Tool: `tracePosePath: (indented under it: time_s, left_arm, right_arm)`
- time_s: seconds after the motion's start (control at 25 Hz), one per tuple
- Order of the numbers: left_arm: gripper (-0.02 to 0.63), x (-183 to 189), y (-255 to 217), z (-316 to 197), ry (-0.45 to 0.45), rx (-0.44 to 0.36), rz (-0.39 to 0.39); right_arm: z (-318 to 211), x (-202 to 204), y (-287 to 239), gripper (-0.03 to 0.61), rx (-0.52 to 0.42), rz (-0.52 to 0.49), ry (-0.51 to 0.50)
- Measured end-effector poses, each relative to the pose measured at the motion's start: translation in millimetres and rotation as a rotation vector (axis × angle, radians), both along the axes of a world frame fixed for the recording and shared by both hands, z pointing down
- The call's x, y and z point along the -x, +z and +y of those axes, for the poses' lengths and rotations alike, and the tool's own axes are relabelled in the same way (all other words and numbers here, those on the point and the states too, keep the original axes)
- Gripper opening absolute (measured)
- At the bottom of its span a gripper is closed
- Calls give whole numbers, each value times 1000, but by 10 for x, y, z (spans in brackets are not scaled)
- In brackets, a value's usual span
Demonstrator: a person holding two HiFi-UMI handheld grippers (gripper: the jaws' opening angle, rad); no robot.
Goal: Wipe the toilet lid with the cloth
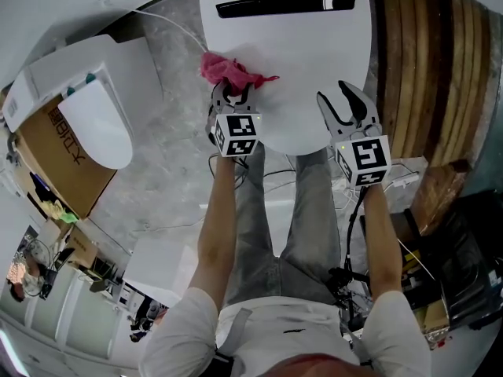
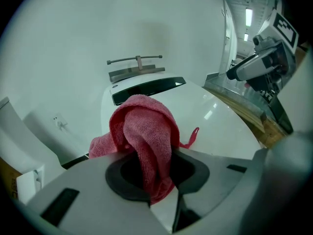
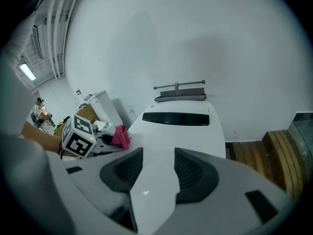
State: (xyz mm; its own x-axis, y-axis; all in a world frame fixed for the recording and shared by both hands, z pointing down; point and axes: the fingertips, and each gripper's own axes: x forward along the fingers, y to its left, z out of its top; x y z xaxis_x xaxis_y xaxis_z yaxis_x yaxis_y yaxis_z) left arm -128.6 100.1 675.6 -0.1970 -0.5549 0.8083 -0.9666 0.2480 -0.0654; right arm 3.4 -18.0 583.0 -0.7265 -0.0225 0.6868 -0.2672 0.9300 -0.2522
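Filling the upper middle of the head view, the white toilet lid (image 1: pixel 302 61) lies closed, with a black strip (image 1: pixel 283 5) across its far end. Grey marbled floor (image 1: pixel 169 155) spreads to the left of it, and dark wooden boards (image 1: pixel 424 69) run down the right edge of the frame. At the middle left a cardboard box (image 1: pixel 55 159) lies on the floor, with a separate white toilet seat (image 1: pixel 98 124) lying over it. The person's legs in grey trousers (image 1: pixel 302 210) fill the centre, just below the lid's near edge.

The left gripper (image 1: pixel 234 94) sits at the lid's left edge. Its jaws are clamped on the pink cloth (image 1: pixel 228 71), which bunches out ahead of them. In the left gripper view the cloth hangs down between the two dark pads in a thick fold, and a thin loop of it trails to the right over the lid.

The right gripper (image 1: pixel 333 96) is at the lid's near right part, well apart from the cloth. In the right gripper view its jaws stand a narrow gap apart with nothing between them, only the white lid beyond. Whether its tips touch the lid cannot be told.
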Motion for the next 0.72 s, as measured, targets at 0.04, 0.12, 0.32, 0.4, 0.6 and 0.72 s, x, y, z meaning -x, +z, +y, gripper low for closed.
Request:
tracePosePath:
  time_s: [0.04, 0.12, 0.32, 0.4, 0.6, 0.72]
  left_arm:
    - [109, -35, -3, -32, 2, -2, 4]
    - [109, -119, -10, -106, 14, -7, 11]
    - [109, -306, -7, -287, 35, -18, 25]
    - [109, -371, -5, -348, 42, -20, 30]
    - [109, -553, -15, -536, 69, -27, 45]
    - [109, -665, -14, -665, 91, -35, 54]
  right_arm:
    - [-18, -27, 0, 206, 1, 0, 5]
    - [-55, -90, 4, 206, 2, 2, 16]
    - [-153, -252, 40, 207, 6, 8, 44]
    - [-187, -317, 54, 206, 10, 10, 56]
    - [-301, -454, 59, 207, 13, 5, 86]
    - [-350, -525, 71, 207, 16, 5, 103]
